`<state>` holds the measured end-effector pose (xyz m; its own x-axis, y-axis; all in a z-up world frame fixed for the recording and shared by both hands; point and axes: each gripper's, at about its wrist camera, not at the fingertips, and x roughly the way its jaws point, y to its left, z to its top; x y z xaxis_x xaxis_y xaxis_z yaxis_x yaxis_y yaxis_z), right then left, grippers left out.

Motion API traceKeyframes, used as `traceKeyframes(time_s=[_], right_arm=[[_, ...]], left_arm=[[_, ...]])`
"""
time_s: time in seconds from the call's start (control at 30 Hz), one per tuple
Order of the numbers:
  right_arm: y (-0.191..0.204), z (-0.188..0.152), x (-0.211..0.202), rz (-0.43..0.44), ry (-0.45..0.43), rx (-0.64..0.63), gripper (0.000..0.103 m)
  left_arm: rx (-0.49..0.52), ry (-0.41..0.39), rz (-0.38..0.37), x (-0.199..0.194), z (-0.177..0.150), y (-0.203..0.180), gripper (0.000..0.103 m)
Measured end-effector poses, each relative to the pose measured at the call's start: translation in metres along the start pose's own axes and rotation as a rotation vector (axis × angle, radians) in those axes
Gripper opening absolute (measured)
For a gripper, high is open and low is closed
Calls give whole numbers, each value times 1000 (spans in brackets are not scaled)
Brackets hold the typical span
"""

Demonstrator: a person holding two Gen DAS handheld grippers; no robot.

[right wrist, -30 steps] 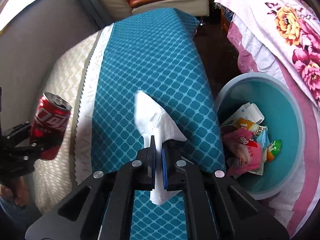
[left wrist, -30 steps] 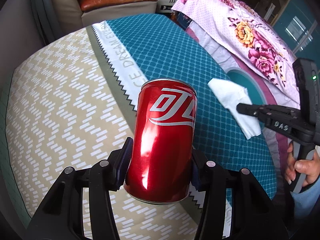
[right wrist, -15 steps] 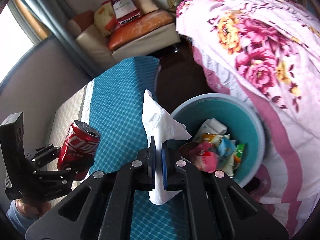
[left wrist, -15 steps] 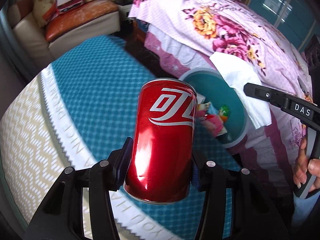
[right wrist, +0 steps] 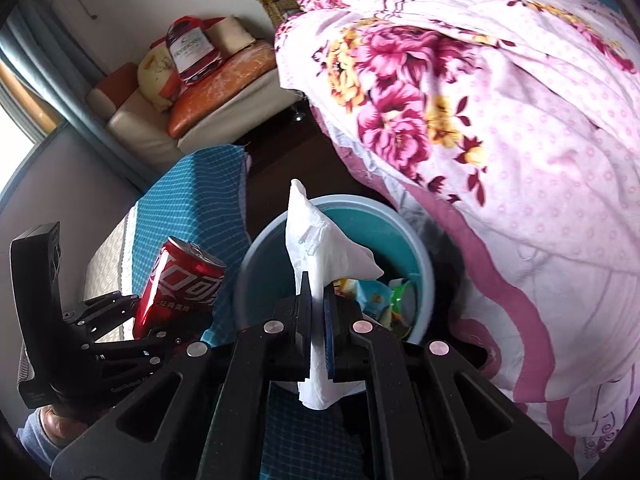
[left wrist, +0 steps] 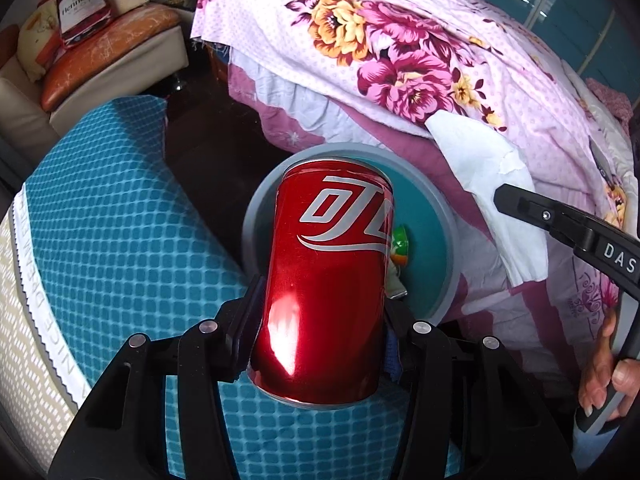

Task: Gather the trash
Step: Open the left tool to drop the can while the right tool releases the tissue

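Note:
My left gripper (left wrist: 320, 320) is shut on a red soda can (left wrist: 332, 276), held upright in front of the teal bin (left wrist: 436, 248). The can also shows in the right wrist view (right wrist: 180, 284), at the bin's left side. My right gripper (right wrist: 318, 312) is shut on a white tissue (right wrist: 320, 248) and holds it above the bin (right wrist: 416, 248). The tissue also shows in the left wrist view (left wrist: 488, 184), to the right of the bin. Several wrappers (right wrist: 376, 292) lie inside the bin.
A table with a teal and beige patterned cloth (left wrist: 104, 216) lies left of the bin. A bed with a pink floral blanket (left wrist: 400, 52) rises right behind the bin. A sofa with cushions (right wrist: 200, 100) stands at the back. Dark floor separates table and bed.
Both grippers have moved from over the table to the bin, carrying the can and the tissue. The bin now sits straight ahead of both. Both grips are unchanged.

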<state>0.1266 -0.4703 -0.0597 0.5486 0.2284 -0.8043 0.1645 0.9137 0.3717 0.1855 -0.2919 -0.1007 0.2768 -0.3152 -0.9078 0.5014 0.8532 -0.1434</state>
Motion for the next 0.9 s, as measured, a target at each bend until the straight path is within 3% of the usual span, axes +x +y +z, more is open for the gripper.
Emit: traceKeyframes(time_s=[0.33,0.4,0.47,0.57,0.9], right_arm=[[-24,3,5,-29,21,35,5],[-26,4,5,-34,20,38,5],[-26,5,6,-38,19,39,5],[-24,5,9,-43,25,36,5],[-10,5,20,-55,49,12,5]], left_arm=[[-12,26,-32,29,13,-12,52],[-11,18,-29,30,16,-14,59],[-13,2,-9,29,17,-13,80],[-21,-20,19,25,17,-9,90],[-96,-4,24,16,5,16,91]])
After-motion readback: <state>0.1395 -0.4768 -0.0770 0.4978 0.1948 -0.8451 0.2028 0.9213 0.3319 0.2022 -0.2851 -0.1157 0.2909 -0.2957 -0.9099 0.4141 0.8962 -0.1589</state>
